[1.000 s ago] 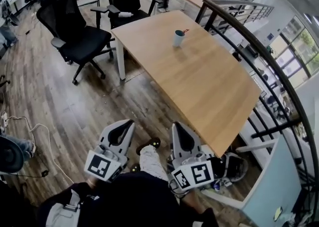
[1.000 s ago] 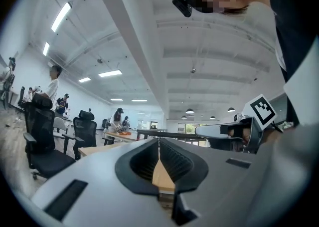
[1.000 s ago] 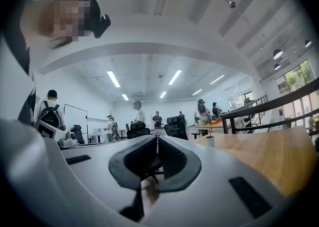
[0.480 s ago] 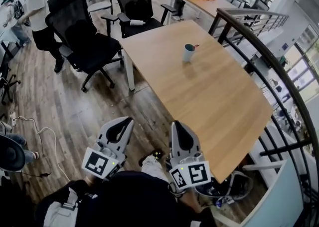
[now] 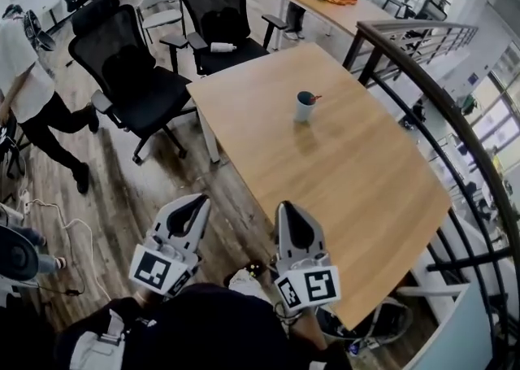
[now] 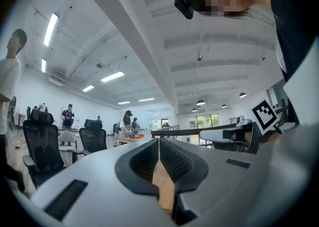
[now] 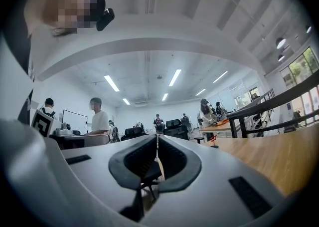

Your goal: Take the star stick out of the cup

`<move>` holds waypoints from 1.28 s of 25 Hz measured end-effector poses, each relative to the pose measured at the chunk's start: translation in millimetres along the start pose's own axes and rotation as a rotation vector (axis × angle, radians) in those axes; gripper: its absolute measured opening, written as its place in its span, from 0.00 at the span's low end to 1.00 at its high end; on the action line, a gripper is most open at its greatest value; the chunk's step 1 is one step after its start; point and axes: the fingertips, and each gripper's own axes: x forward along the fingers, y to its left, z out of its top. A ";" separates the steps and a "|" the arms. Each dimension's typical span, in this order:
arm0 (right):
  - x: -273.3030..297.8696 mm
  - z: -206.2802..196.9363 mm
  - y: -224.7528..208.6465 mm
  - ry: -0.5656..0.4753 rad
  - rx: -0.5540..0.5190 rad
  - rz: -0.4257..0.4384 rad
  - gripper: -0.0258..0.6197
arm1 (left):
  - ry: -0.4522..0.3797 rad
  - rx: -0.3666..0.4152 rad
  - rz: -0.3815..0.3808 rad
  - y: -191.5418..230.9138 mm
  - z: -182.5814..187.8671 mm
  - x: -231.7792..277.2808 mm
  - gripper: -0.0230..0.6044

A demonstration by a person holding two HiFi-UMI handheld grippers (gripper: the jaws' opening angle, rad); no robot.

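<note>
The cup (image 5: 304, 107) stands upright on the far half of the wooden table (image 5: 357, 173), well ahead of both tools and a little to the right of the line your right gripper (image 5: 286, 207) points along. The star stick (image 5: 314, 98) rises from the cup and leans toward your right, its red tip showing just past the rim, so the long axis runs up and rightward. The right gripper is the nearer one, its side close to the table's near edge. Your left gripper (image 5: 195, 202) hangs over the floor, further off. Both tools have their jaws pressed together with nothing between them, and each will need to spread before any pinch. Against the earlier frames, the cup sits lower and closer in the head view and the table edge has drawn in beside your right gripper, while both tools stay tucked near your body, as before.
</note>
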 end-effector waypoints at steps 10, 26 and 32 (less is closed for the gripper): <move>49.3 0.2 -84.8 0.007 -0.029 -0.038 0.08 | 0.020 0.000 -0.049 7.8 -16.2 107.3 0.07; 83.4 -6.1 -166.2 0.050 -0.053 -0.184 0.08 | 0.031 -0.001 -0.239 -1.1 -28.8 230.9 0.07; 122.5 4.5 -191.9 0.034 -0.093 -0.263 0.08 | 0.022 0.002 -0.319 22.6 -25.0 285.3 0.07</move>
